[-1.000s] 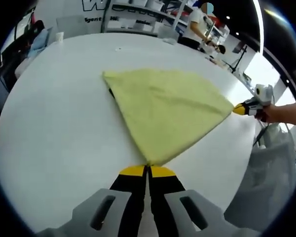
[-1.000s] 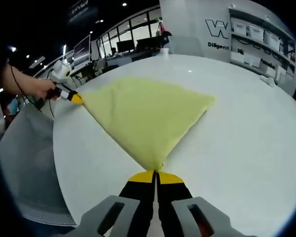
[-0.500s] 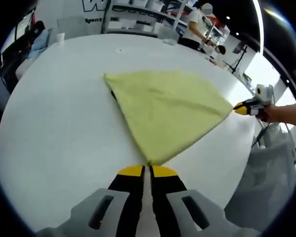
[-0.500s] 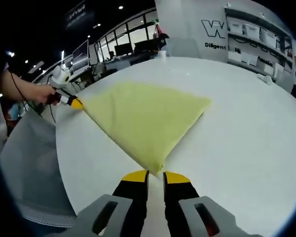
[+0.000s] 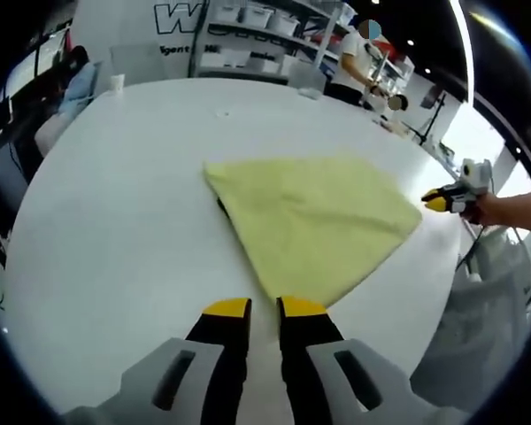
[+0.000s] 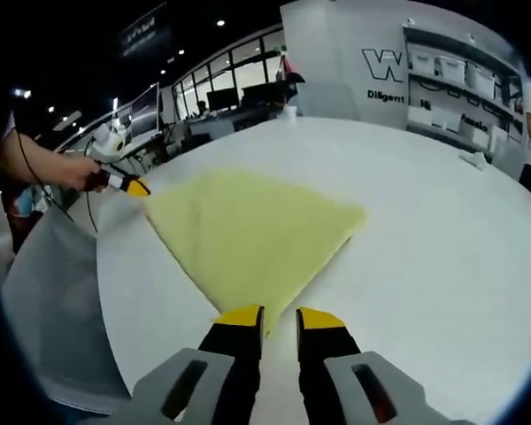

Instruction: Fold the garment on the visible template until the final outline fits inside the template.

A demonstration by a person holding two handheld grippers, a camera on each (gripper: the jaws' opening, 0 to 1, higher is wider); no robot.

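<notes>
Cloth (image 5: 317, 221), yellow, folded, lies flat on the round white table (image 5: 115, 204). Left gripper (image 5: 265, 307): jaws spread, nothing between them, tips just short of the cloth's near corner. In the right gripper view, the same cloth (image 6: 248, 226); right gripper (image 6: 280, 317) likewise has jaws parted and empty at its near corner. Shelving with bins (image 6: 460, 71) along the far wall.
</notes>
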